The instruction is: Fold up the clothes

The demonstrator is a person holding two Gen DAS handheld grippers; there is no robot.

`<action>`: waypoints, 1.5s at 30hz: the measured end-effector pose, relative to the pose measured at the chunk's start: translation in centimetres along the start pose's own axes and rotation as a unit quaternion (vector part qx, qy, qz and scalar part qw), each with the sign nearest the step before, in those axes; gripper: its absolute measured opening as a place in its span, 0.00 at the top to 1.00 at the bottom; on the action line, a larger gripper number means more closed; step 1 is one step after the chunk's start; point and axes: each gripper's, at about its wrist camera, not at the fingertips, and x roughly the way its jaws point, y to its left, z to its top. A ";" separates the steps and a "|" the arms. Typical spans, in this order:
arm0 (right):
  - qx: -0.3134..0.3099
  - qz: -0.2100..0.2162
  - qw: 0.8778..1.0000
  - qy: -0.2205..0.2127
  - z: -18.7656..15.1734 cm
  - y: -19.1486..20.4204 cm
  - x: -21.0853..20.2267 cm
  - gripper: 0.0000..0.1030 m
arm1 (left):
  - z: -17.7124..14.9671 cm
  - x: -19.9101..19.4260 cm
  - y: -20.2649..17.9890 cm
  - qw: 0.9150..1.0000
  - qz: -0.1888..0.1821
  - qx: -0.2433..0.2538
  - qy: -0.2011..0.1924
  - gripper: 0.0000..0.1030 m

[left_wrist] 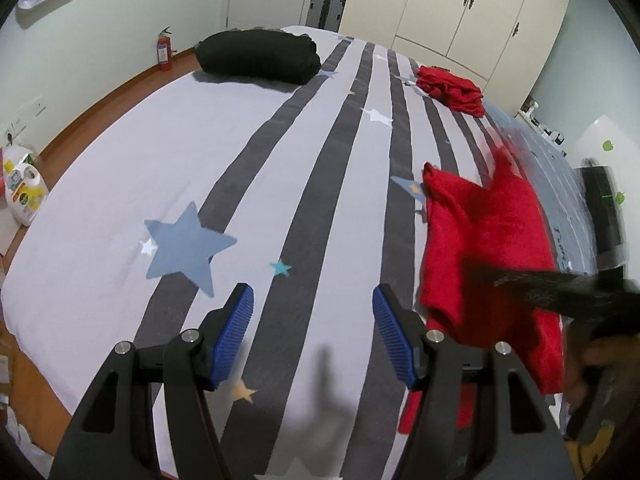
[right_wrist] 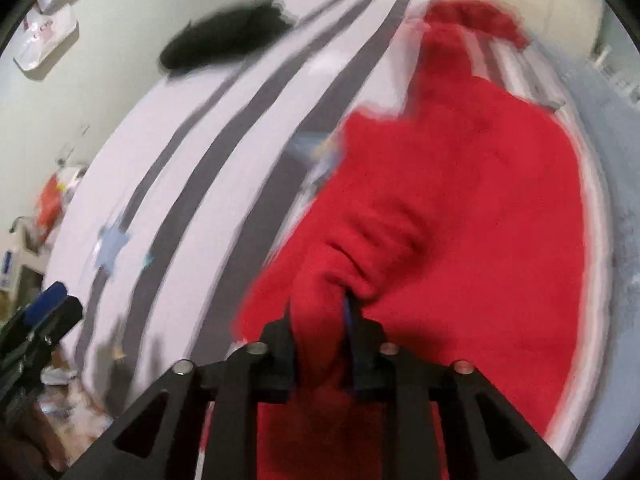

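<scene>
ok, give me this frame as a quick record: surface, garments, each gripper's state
surface: striped bed sheet with star prints
garment in work: red garment, near the bed's right side
other garments: crumpled red pile farther back; folded black garment at far left
left gripper: open, nothing between the jaws, over bare sheet
right gripper: shut on a bunched fold of the red garment
image quality: right wrist view motion-blurred
</scene>
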 end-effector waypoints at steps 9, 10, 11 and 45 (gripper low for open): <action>-0.037 0.089 0.992 -0.080 -4.2 -2.3 -6.1 0.53 | -0.4 1.3 -1.7 1.000 -0.026 -0.001 0.014 0.43; -0.027 0.085 0.992 -0.089 -4.7 -4.0 -6.8 0.53 | -0.3 1.6 -2.2 0.999 -0.032 0.001 0.017 0.43; -0.011 0.074 0.993 -0.095 -5.2 -5.9 -7.3 0.53 | -0.3 1.9 -2.7 0.999 -0.037 0.003 0.020 0.43; 0.039 0.048 0.991 -0.116 -9.9 -14.6 -6.9 0.55 | -1.5 1.7 -12.8 0.997 -0.011 0.082 0.006 0.55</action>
